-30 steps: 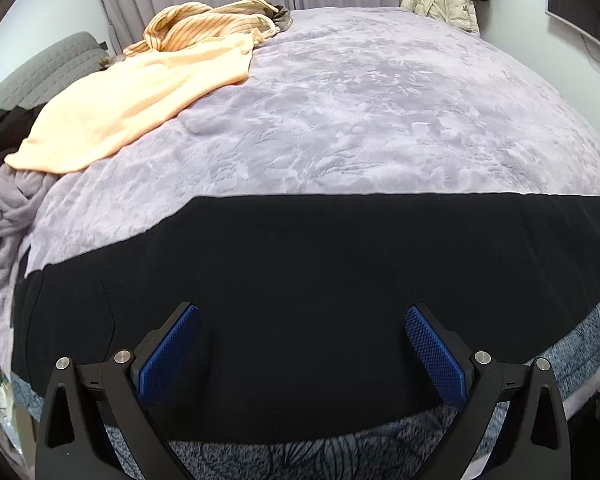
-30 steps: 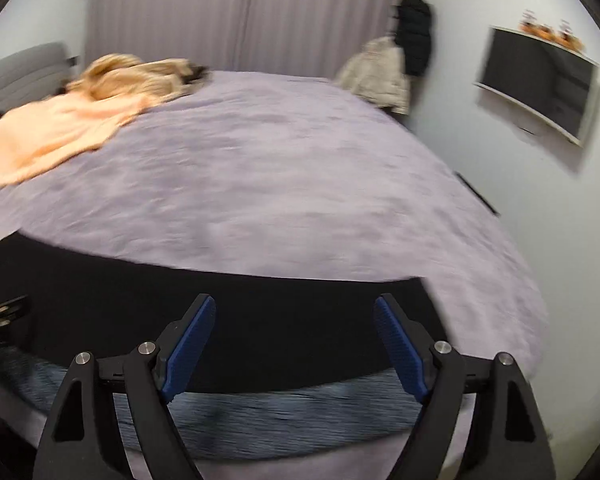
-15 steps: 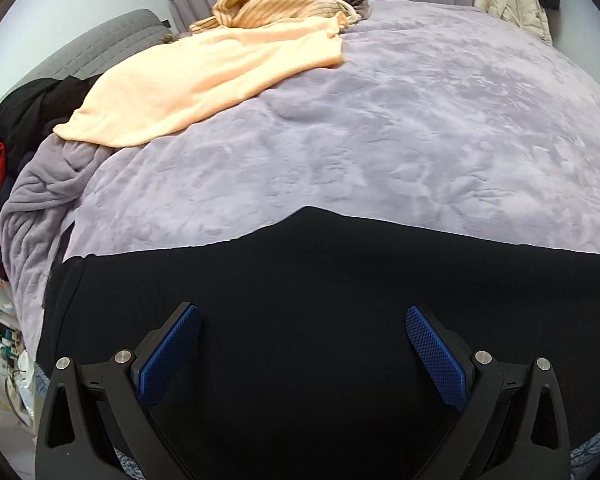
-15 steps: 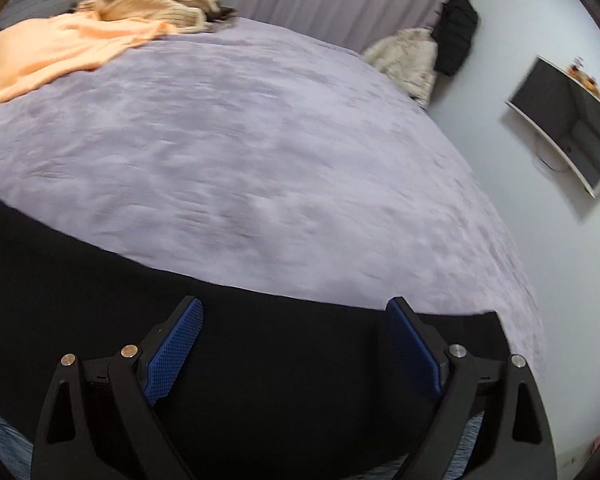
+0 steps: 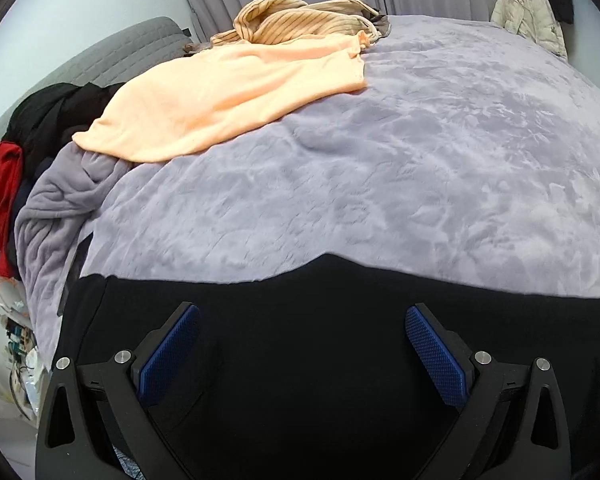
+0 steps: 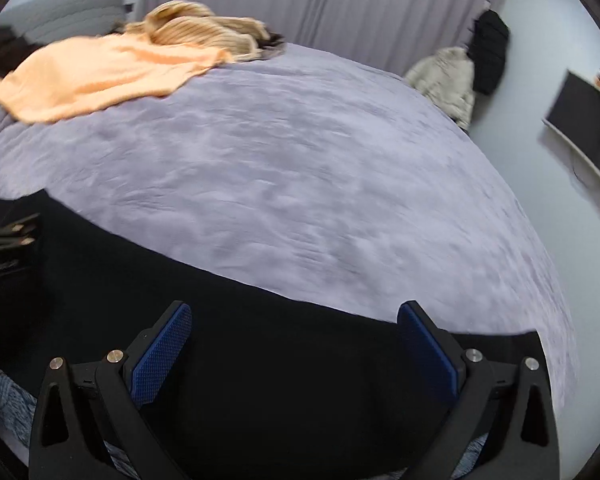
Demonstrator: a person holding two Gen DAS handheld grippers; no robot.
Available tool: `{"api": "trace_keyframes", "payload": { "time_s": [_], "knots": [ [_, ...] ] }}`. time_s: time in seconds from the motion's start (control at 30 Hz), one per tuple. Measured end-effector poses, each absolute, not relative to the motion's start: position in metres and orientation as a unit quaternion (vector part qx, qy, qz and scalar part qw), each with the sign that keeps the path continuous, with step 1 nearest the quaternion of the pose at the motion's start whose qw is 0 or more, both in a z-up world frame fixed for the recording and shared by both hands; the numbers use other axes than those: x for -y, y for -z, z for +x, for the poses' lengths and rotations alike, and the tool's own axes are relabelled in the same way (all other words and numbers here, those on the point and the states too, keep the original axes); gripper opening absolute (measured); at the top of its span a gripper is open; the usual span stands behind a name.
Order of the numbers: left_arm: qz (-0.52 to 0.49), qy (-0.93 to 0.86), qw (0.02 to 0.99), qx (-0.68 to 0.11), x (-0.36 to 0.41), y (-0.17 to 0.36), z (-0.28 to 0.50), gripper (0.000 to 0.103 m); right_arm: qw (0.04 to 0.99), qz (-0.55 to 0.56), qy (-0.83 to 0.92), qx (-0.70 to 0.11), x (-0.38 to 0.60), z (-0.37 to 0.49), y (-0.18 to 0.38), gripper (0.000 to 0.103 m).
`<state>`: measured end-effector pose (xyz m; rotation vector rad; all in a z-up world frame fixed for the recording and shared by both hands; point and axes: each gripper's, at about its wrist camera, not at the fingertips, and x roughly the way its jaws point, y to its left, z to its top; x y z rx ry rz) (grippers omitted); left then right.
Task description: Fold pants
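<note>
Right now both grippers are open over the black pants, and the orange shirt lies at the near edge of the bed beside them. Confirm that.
Not quite. Both the left gripper and the right gripper are open over the pants, but the orange shirt lies at the far left of the bed, well apart from the pants. The left wrist view shows it.

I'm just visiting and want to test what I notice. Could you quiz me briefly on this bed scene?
1. True or false: both the left gripper and right gripper are open.
2. What colour are the pants?
3. The peach garment lies: A) under the pants, B) far across the purple blanket, apart from the pants, C) in a gripper.

Key: 1 true; 2 black; 3 B.
</note>
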<state>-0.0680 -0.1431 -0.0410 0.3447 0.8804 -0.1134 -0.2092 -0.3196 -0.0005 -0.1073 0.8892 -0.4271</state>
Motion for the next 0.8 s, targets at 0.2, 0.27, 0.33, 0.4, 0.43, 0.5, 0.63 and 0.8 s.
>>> {"api": "trace_keyframes", "payload": {
  "time_s": [0.2,0.27,0.33,0.4,0.43,0.5,0.63,0.8],
  "knots": [
    [0.2,0.045,0.877,-0.434,0.156,0.057,-0.056,0.103,0.845,0.002,0.228,-0.484,0.346,-0.166,0.026,0.103],
    [0.201,0.038,0.878,-0.432,0.146,0.056,-0.06,0.103,0.836,0.019,0.274,-0.476,0.37,-0.183,0.025,0.103],
    [0.187,0.039,0.881,-0.433,0.133,0.052,-0.066,0.103,0.824,0.009,0.314,-0.471,0.386,-0.2,0.021,0.103],
    [0.164,0.054,0.882,-0.438,0.123,0.048,-0.077,0.103,0.835,0.018,0.315,-0.45,0.384,-0.223,0.003,0.103],
    [0.156,0.061,0.882,-0.44,0.121,0.047,-0.085,0.103,0.85,0.027,0.3,-0.432,0.378,-0.234,-0.007,0.103],
    [0.156,0.087,0.88,-0.441,0.126,0.047,-0.105,0.103,0.874,0.035,0.25,-0.415,0.351,-0.242,-0.019,0.103],
    [0.215,0.107,0.878,-0.414,0.133,0.052,-0.141,0.103,0.889,-0.038,0.108,-0.443,0.282,-0.236,-0.001,0.103],
    [0.225,0.095,0.877,-0.414,0.105,0.052,-0.146,0.103,0.874,-0.081,0.132,-0.46,0.29,-0.262,0.026,0.103]
  ]
}}
